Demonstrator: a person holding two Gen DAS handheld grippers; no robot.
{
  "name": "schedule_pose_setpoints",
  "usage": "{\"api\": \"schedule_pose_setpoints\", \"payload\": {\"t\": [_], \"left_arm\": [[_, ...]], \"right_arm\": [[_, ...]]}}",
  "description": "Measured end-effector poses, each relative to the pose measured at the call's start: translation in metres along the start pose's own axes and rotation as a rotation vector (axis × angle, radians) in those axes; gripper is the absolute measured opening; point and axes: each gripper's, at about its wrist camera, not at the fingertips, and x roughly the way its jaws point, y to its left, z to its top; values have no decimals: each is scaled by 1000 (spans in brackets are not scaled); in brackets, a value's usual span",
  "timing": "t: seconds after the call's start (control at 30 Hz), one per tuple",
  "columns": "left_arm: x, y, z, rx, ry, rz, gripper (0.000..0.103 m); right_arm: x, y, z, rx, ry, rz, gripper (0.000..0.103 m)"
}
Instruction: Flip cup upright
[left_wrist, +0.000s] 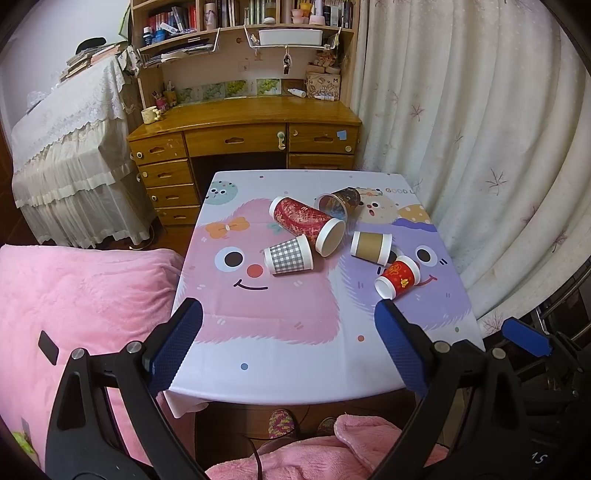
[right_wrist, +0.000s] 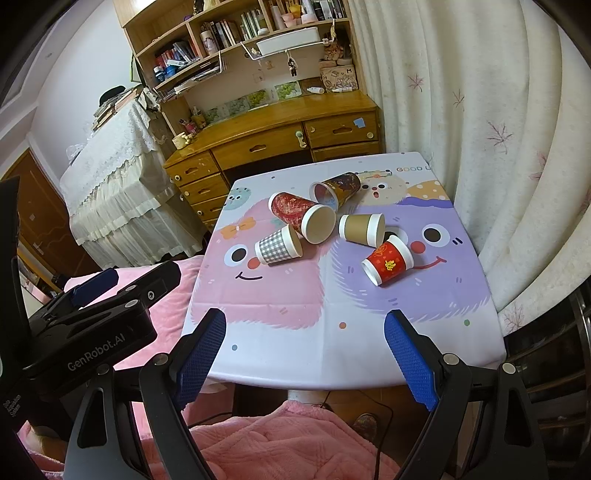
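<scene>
Both grippers hover level over the near edge of the table (left_wrist: 295, 373), pointing across it toward the desk (left_wrist: 243, 114). The left gripper (left_wrist: 288, 314) has its blue pads spread wide with nothing between them; the right gripper (right_wrist: 304, 321) is equally wide and empty, held just beside the left one.

Five cups lie on their sides on the tablecloth, well ahead of the fingers. The checked cup (left_wrist: 289, 255) touches the mouth end of the big red cup (left_wrist: 308, 226), which leans against the dark cup (left_wrist: 340, 202). The brown cup (left_wrist: 371, 248) lies to their right, and the small red cup (left_wrist: 398, 277) is nearest the left gripper's right finger.
</scene>
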Motion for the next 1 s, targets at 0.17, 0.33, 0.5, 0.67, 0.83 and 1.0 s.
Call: {"api": "schedule_pose_setpoints", "payload": {"t": [0.17, 0.33, 0.5, 0.67, 0.83, 1.0], "left_arm": [[5, -3, -5, 0, 14, -18, 93], [15, 13, 2, 8, 24, -37, 93], [18, 29, 8, 21, 26, -62, 93], [27, 39, 9, 51, 50, -98, 93], [34, 46, 6, 92, 80, -133, 93], [45, 46, -2, 117, 142, -175, 93]], "right_arm": [[19, 12, -18, 11, 6, -4, 89], [22, 18, -18, 23, 8, -15, 89], [23, 28, -17, 39, 2, -27, 89], [30, 38, -17, 72, 8, -43, 89], [32, 45, -29, 127, 20, -64, 89], [31, 43, -45, 176, 30, -98, 89]]}}
